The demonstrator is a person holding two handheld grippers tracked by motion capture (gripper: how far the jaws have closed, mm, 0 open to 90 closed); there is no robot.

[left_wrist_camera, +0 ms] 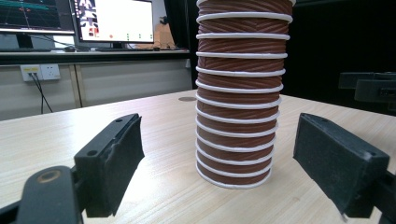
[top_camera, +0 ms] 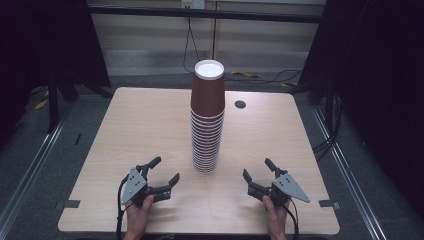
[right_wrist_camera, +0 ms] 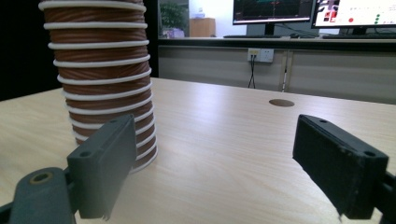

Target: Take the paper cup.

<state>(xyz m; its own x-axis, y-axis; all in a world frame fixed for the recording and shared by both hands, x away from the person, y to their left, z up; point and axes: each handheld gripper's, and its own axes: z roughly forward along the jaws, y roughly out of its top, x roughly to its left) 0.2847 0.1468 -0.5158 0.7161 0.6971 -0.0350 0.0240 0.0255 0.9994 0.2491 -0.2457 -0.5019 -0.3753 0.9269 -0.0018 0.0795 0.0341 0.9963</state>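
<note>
My left tongs (top_camera: pixel 165 170) and right tongs (top_camera: pixel 258 169) are black, each topped by a grey three-cornered plate dotted with small dark screws, and a black cable trails back from each past my bare hand. Seen along the jaws, each one is a thick, blocky black pad with rough, worn edges and a small round hole in its top face. The arm behind a jaw ends in a rounded joint with a brass-coloured ring.

A pale wooden desk (top_camera: pixel 150 130) stands on grey floor. A round dark cable hole (top_camera: pixel 240 104) sits in the desk near its far edge. Beyond the desk, lit monitors (left_wrist_camera: pixel 114 21) stand on a counter, with a wall socket (left_wrist_camera: pixel 39 72) below them.
</note>
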